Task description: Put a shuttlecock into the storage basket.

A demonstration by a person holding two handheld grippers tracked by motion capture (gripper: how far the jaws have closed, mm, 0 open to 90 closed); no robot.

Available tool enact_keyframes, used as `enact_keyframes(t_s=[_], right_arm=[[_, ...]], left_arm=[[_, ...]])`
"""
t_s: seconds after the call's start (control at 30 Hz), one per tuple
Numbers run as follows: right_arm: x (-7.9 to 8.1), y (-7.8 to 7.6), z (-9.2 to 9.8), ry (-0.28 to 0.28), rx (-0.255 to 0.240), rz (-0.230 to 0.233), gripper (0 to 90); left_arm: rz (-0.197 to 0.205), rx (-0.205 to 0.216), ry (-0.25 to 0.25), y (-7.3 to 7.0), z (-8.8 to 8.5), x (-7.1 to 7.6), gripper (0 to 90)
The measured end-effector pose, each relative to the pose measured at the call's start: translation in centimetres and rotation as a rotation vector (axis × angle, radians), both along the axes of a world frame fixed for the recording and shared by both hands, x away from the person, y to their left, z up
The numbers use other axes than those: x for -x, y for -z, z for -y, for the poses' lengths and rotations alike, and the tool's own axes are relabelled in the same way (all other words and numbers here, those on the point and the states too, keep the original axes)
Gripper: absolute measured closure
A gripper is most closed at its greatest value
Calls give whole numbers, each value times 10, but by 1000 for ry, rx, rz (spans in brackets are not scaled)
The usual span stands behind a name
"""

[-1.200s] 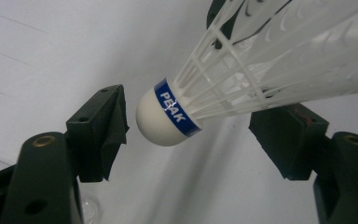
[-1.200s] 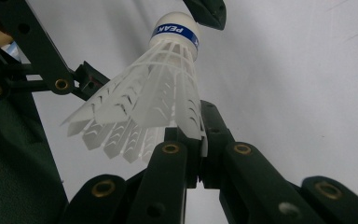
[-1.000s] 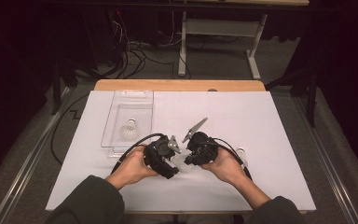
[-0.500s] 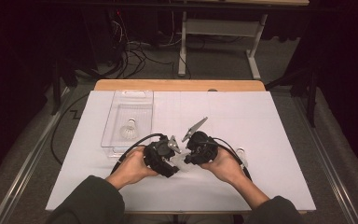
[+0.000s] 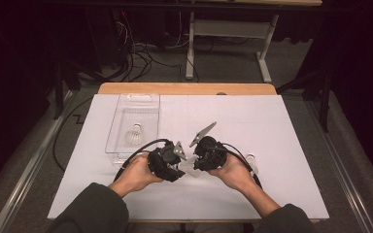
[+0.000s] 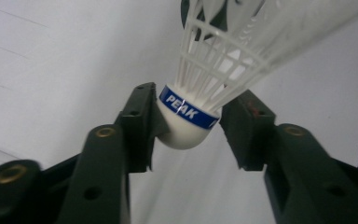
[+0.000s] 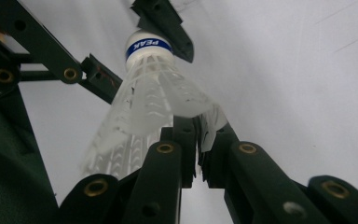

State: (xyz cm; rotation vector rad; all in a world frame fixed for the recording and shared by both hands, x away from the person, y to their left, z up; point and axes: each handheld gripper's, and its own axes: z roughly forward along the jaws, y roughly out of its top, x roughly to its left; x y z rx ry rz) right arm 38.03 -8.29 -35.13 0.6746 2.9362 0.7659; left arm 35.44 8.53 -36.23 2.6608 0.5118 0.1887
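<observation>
Facing each other at the table's near middle, the left gripper (image 5: 180,163) and right gripper (image 5: 192,156) meet over white paper (image 5: 281,141), w/ a shuttlecock (image 5: 188,166) between them. Right gripper clenched on the shuttlecock's (image 7: 154,100) plastic skirt edge, jaws nearly together. Left gripper (image 6: 193,128) jaws have just been closing around the shuttlecock's (image 6: 189,119) white cork tip w/ blue "PEAK" band: one pad touches the cork, the other stands just beside it w/ a small gap, so no grip yet. Clear plastic tray (image 5: 121,127) sits at left-rear of the paper, holding a 2nd shuttlecock (image 5: 135,135). Both hands (image 5: 138,170) hold the grippers from the near edge.
</observation>
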Motion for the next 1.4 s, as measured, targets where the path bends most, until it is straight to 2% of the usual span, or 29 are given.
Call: enact_keyframes(t_s=[0.3, 0.53, 0.73, 1.03, 1.4], right_arm=[[0, 1, -1, 8, 4, 4, 834], [1, 2, -1, 21, 6, 16, 763], [-1, 0, 2, 42, 7, 15, 689], [-1, 0, 12, 77, -12, 49, 568], [2, -1, 27, 107, -39, 99, 516]], left_arm=[[-11, -6, 13, 0, -1, 0, 630], [-16, -15, 13, 0, -1, 0, 633], [-29, -2, -1, 0, -4, -1, 633], [-40, -17, -14, 0, -6, -3, 634], [-67, -16, -41, 0, -7, -5, 634]])
